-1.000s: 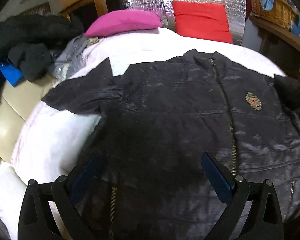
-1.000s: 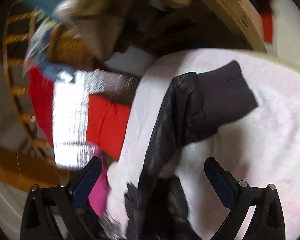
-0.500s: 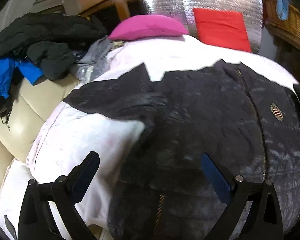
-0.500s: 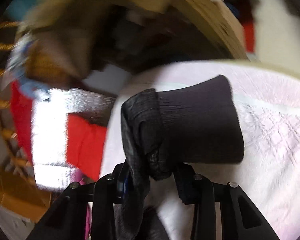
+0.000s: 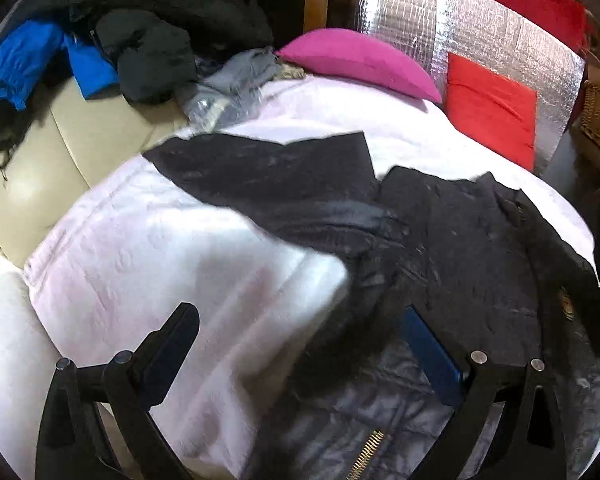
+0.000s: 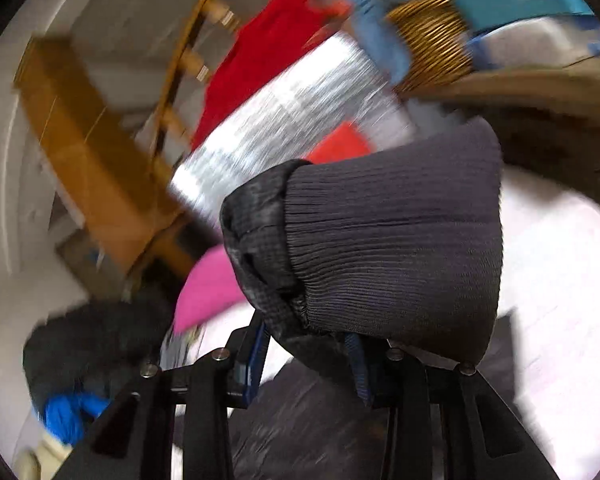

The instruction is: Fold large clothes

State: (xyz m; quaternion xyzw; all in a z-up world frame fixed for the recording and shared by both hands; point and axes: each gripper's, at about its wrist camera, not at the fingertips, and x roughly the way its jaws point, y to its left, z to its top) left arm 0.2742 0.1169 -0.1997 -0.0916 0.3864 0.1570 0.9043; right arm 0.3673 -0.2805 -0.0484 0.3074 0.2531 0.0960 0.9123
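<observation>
A dark zip-up jacket (image 5: 440, 256) lies face up on the white quilted bedspread (image 5: 160, 256), one sleeve (image 5: 268, 176) stretched out to the left. My left gripper (image 5: 300, 340) is open and empty, above the jacket's lower left edge. My right gripper (image 6: 308, 356) is shut on the jacket's other sleeve just behind its ribbed cuff (image 6: 396, 240) and holds it lifted above the bed. The right view is motion-blurred.
A pink pillow (image 5: 360, 60) and a red cushion (image 5: 492, 104) lie at the head, against a silver foil panel (image 5: 460, 40). Dark and blue clothes (image 5: 112, 40) are piled on a cream sofa (image 5: 40, 148) at left. A wicker basket (image 5: 596, 120) stands at right.
My right gripper closed on the sleeve by the cuff and lifted it, swinging. My left gripper moved left, from over the jacket's middle to its left edge, staying open.
</observation>
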